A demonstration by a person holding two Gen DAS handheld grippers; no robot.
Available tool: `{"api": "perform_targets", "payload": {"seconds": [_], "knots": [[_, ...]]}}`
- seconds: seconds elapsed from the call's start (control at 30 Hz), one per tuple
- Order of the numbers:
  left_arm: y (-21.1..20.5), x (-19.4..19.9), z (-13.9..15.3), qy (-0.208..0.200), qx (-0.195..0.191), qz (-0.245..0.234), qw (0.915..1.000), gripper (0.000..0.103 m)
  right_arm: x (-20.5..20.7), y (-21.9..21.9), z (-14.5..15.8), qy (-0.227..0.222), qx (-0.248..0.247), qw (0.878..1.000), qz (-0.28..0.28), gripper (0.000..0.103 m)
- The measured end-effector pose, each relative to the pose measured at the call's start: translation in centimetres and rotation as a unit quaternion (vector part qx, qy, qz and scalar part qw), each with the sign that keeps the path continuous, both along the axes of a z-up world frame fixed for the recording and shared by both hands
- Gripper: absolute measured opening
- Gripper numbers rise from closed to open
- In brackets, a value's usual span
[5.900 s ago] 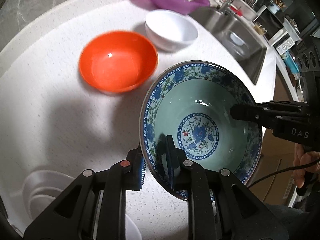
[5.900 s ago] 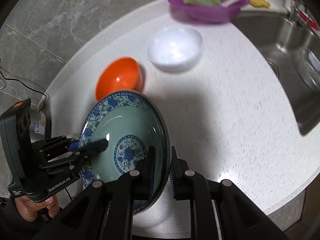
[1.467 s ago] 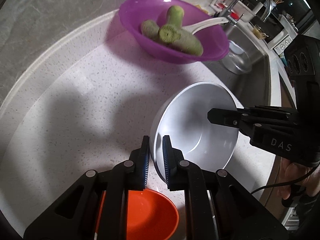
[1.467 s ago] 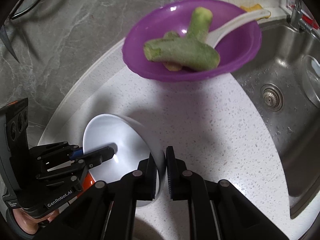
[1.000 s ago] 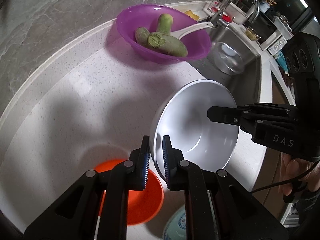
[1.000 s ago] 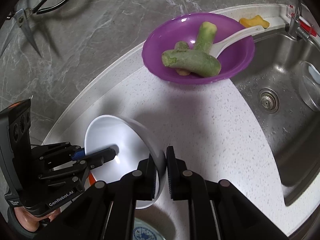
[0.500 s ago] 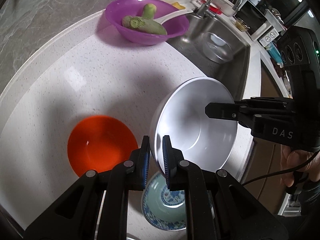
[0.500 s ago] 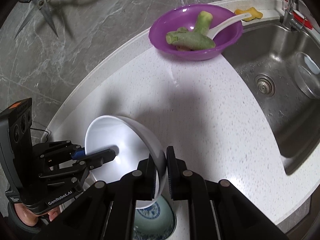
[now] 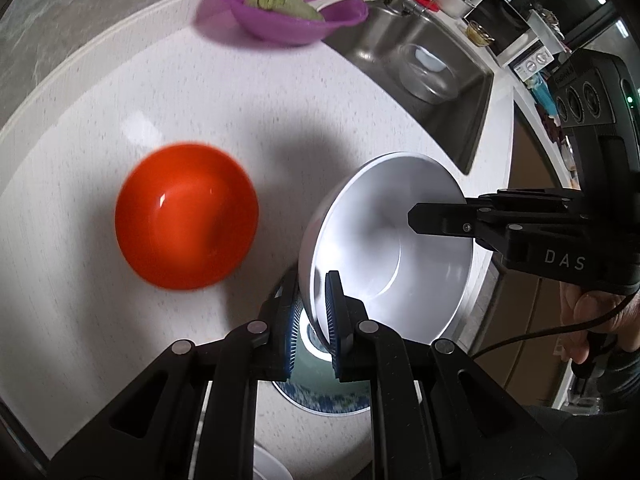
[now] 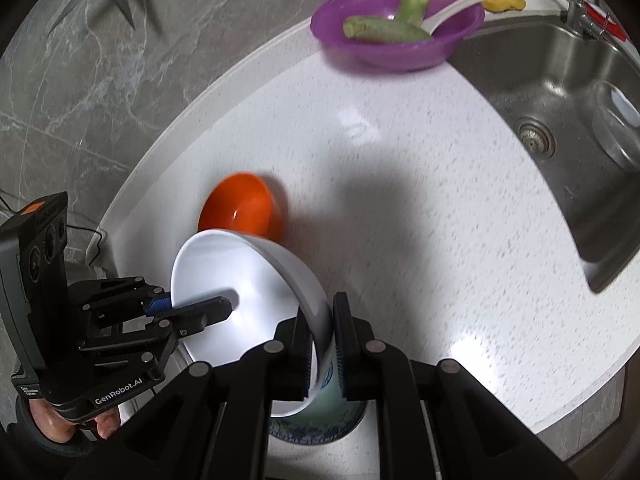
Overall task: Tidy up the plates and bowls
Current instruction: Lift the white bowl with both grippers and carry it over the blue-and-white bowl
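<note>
White bowl is hanging tilted above the worktop's front edge, gripped on opposite rims by both tongs. Left tongs are pinching its near rim, one finger inside and one outside; right tongs are clamping the opposite rim the same way. Directly beneath it, the blue-patterned bowl is sitting on the worktop near the front edge, mostly covered by the white bowl and the tongs. Orange bowl is resting just beside it, toward the back wall. Purple bowl holding green vegetable pieces and a white spoon is sitting at the back edge, touching the sink's rim.
</note>
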State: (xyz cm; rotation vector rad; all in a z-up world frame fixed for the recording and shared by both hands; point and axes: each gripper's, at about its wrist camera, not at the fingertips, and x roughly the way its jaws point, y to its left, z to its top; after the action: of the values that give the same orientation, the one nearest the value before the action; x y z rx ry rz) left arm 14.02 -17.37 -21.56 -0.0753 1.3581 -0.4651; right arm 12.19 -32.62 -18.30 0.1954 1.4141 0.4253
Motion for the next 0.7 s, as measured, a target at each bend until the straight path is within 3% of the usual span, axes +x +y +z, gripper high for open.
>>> {"api": "perform_targets", "payload": {"seconds": [0.43, 0.7], "knots": [[0.9, -4.2, -2.4, 0.03, -0.007, 0.007, 0.9995, 0.011, -3.3, 0.4, -1.9, 0.032, 0.003, 0.999, 0.003, 0.012], [0.5, -5.7, -4.8, 0.038, 0.008, 0.015, 0.9991, 0.011, -4.8, 0.7, -4.1, 0.045, -0.006, 0.999, 0.005, 0.012]]}}
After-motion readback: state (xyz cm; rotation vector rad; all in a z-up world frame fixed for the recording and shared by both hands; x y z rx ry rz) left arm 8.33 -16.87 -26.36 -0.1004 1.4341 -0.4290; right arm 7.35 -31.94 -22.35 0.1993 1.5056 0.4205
